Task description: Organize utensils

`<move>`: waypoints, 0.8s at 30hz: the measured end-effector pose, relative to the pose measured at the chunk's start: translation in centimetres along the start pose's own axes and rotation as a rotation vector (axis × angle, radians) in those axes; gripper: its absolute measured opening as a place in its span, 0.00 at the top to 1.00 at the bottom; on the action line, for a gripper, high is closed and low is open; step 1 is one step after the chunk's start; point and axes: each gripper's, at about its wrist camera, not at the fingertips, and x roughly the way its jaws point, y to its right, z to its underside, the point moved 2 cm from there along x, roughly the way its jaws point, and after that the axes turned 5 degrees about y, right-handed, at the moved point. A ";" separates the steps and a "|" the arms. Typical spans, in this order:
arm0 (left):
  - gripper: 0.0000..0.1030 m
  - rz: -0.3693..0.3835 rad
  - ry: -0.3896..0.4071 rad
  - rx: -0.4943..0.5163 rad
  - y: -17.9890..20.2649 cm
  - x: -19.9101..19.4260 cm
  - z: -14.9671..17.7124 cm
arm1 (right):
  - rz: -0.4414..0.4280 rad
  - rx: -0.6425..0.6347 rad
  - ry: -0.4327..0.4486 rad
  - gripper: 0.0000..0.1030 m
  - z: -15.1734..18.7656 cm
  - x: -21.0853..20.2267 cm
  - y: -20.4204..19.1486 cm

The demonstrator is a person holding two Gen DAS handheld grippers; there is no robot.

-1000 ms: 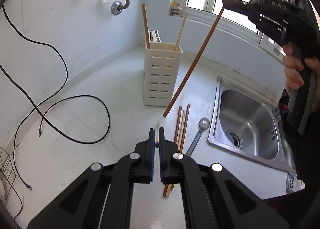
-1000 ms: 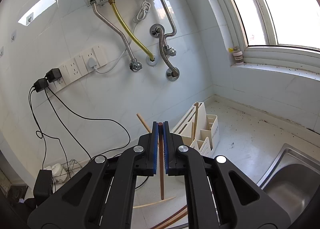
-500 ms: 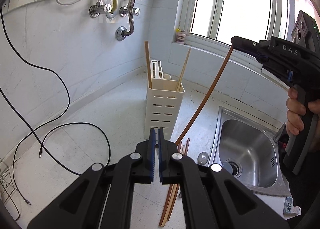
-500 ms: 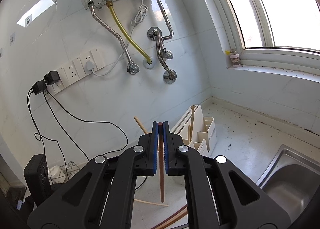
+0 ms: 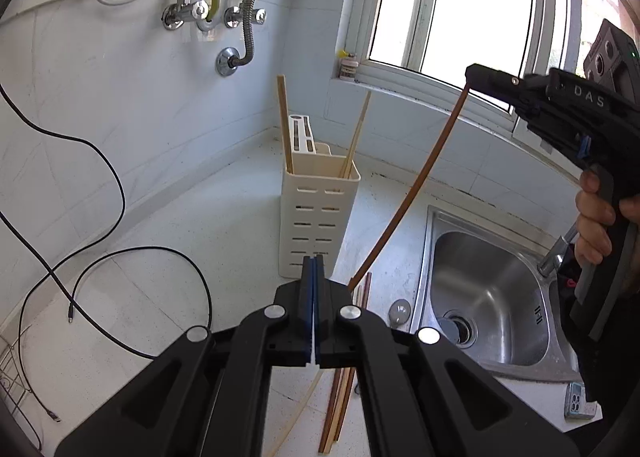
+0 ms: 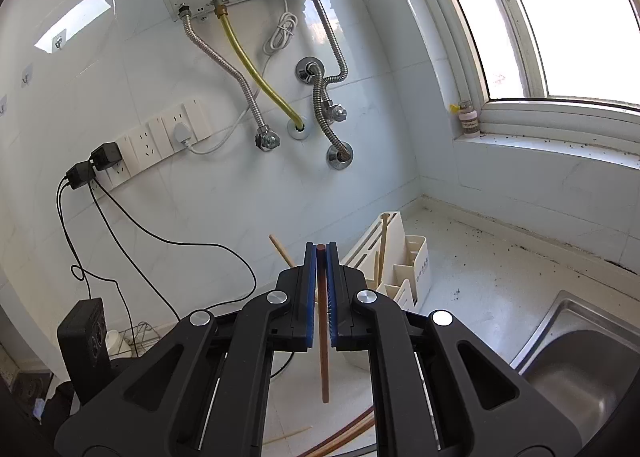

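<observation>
The cream slotted utensil holder [image 5: 320, 217] is the thing to orient by here, standing upright on the white worktop [image 5: 208, 241] near the corner below the window. Two pale chopsticks [image 5: 285, 125] already stand in it, leaning apart from each other.

The right gripper [image 6: 321, 253] is clenched on a dark brown chopstick [image 6: 322, 345], pinched at its top end so the rest hangs down below the pads. From the left wrist view that same brown stick [image 5: 416, 185] slants from the gripper, up by the window, down toward the worktop just right of the holder, its lower tip hidden behind the left gripper. It's in the air, not in the holder.

The left gripper [image 5: 314, 261] is squeezed fully together in front of the holder's lower face. I can't see anything between its pads.

On the worktop in front of the holder, toward the camera, lie a few more brown chopsticks [image 5: 340, 389] side by side, plus one pale chopstick [image 5: 296, 413] angled off to their left. A grey spoon [image 5: 399, 311] sits just right of those, between them and the steel sink [image 5: 492, 297]. Left of the holder a black cable [image 5: 120, 257] loops across the worktop.
</observation>
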 end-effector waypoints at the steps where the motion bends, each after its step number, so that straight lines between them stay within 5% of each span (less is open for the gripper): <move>1: 1.00 -0.003 -0.010 0.010 -0.1 0.2 0.5 | -0.001 0.002 -0.002 0.95 0.0 0.0 0.1; 11: 0.99 0.050 -0.208 0.101 -0.1 2.6 5.9 | 0.006 0.010 -0.002 0.95 0.3 -0.4 0.4; 15: 0.74 0.045 -0.284 0.102 0.0 3.7 7.8 | 0.011 0.015 0.000 0.95 0.4 -0.5 0.6; 24: 0.73 0.002 -0.379 0.083 -0.1 6.7 10.0 | 0.018 0.043 -0.014 0.95 1.3 -0.5 1.3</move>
